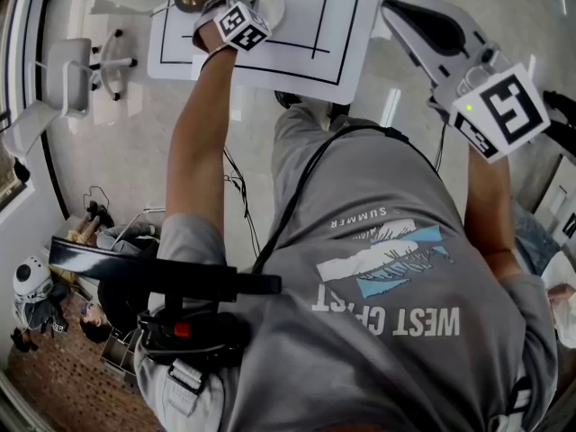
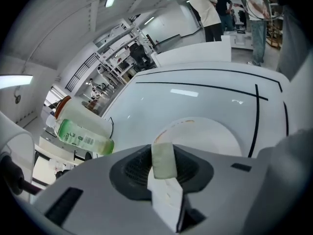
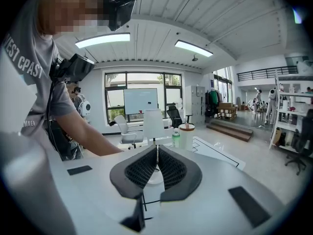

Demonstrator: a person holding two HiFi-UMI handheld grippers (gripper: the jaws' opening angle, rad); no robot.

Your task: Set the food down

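My left gripper (image 2: 164, 163) is shut on a small pale green and white piece of food (image 2: 164, 156), pinched between its dark pads. It hangs just above a round white plate (image 2: 210, 136) on the white table (image 2: 195, 97) marked with black lines. In the head view the left gripper (image 1: 236, 7) reaches out over the plate (image 1: 273, 3) at the table's near left. My right gripper (image 1: 396, 9) is lifted high at the right, away from the table. In its own view the right gripper (image 3: 156, 155) has its jaws together with nothing between them.
A clear bottle with a green label (image 2: 83, 138) and a white cup with a brown lid (image 2: 73, 114) stand left of the plate. A white office chair (image 1: 81, 75) is beside the table. People (image 2: 208, 9) stand far behind it.
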